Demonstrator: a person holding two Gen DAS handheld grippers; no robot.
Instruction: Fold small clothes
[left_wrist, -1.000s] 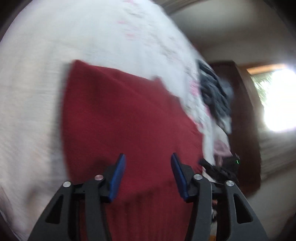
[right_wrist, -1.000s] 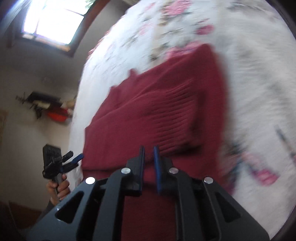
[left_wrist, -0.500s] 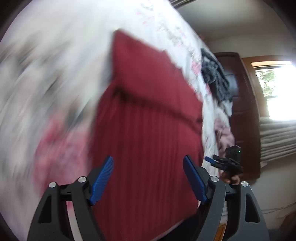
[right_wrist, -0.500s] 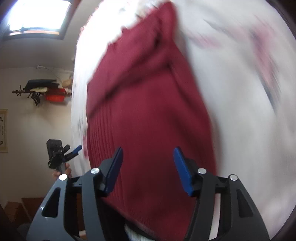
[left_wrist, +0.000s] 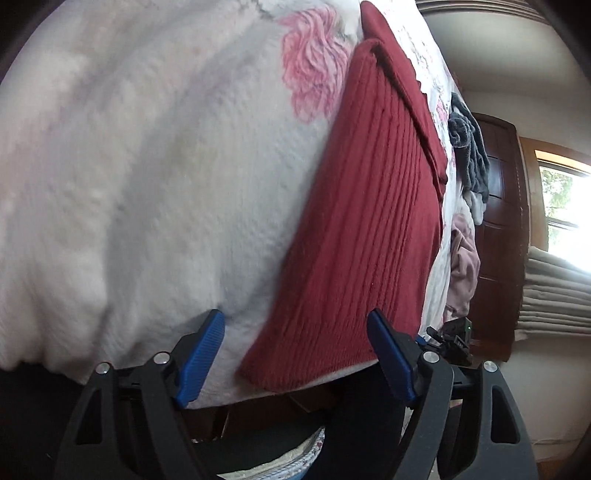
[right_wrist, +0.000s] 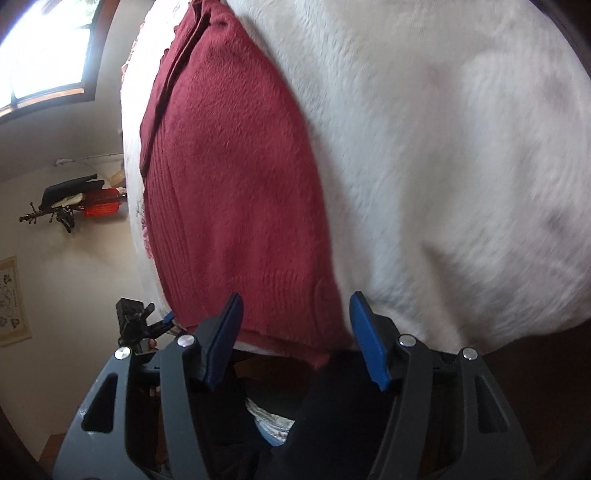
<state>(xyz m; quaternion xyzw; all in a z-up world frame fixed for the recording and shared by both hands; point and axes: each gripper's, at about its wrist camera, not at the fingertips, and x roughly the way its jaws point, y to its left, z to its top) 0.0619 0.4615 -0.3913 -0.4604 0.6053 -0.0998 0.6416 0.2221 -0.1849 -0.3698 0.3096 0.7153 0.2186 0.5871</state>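
bed (left_wrist: 147, 184): white fuzzy cover, sweater laid on it
sweater (left_wrist: 369, 229): red knit, near hem at 6 o'clock by the bed edge
left gripper (left_wrist: 295, 354): spread open, nothing held
right gripper (right_wrist: 295, 336): open too, hem corner between its fingers, not gripped
step: looks like hem pickup for the next fold
next: both hem corners to be pinched, then carried toward 12 o'clock

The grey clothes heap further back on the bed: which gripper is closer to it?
Right. The grey clothes heap lies beyond the red sweater on the right gripper side; the left gripper sits at the sweater's opposite near corner.
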